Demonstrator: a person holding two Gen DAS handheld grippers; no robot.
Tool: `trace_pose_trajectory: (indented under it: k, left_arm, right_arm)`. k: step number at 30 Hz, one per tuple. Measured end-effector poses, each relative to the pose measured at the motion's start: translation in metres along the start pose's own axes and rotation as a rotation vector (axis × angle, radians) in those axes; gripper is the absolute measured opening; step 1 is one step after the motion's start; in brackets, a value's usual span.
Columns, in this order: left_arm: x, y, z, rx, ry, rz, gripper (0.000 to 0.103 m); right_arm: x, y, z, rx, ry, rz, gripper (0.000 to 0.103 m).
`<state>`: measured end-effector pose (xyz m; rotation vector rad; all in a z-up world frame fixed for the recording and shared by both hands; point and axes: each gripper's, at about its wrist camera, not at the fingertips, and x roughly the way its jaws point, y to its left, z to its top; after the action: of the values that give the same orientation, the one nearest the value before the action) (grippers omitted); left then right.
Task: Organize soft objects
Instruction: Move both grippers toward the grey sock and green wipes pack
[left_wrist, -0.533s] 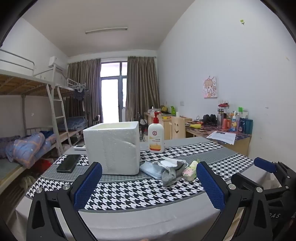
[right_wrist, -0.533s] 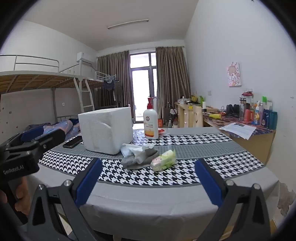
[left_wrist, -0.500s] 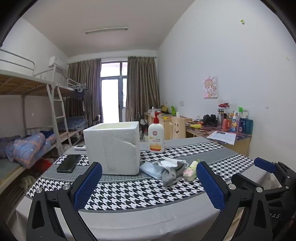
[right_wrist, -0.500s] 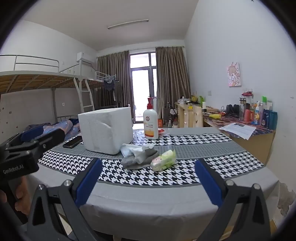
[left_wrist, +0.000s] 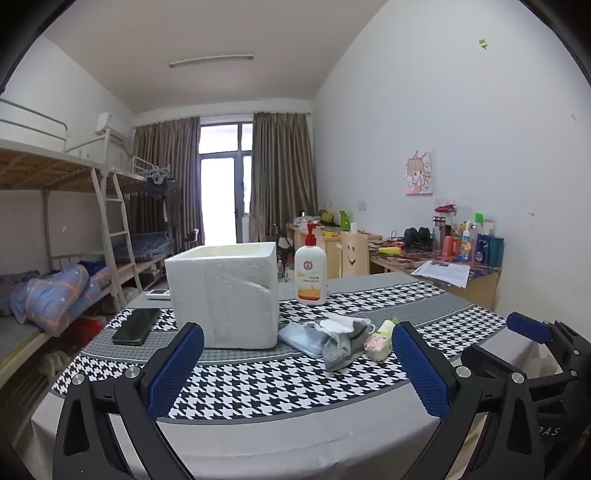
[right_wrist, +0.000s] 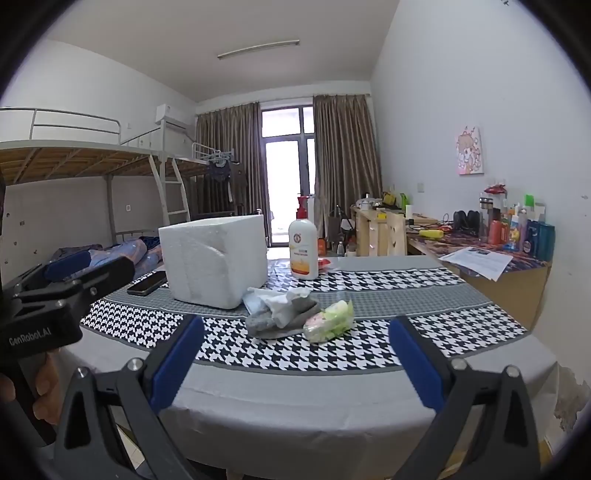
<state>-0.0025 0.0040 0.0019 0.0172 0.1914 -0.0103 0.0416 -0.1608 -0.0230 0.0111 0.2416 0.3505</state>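
We hold the left gripper (left_wrist: 297, 365) and right gripper (right_wrist: 295, 362) spread wide and empty at the near table (right_wrist: 332, 398) edge. Beyond lie the socks (right_wrist: 275, 314) and a green packet (right_wrist: 328, 321), just beside the foam box (left_wrist: 225, 291); farther back, a lotion bottle (left_wrist: 311, 273).

White walls (left_wrist: 461, 122) and a white ceiling with a tube light (left_wrist: 211, 61) — unlit, daylight pouring through the far glass door (left_wrist: 221, 199) between brown curtains (left_wrist: 282, 177). Metal bunk beds (left_wrist: 55, 173) with a ladder (left_wrist: 112, 229) on the left — a cluttered desk (left_wrist: 436, 258) along the right wall.
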Motion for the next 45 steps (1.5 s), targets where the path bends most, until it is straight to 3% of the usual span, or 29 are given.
trace_pose_trajectory:
  k: [45]
  left_arm:
    - [0.008, 0.015, -0.001, -0.036, 0.016, 0.044, 0.102]
  right_arm:
    - [0.004, 0.007, 0.008, -0.011, -0.005, 0.002, 0.101]
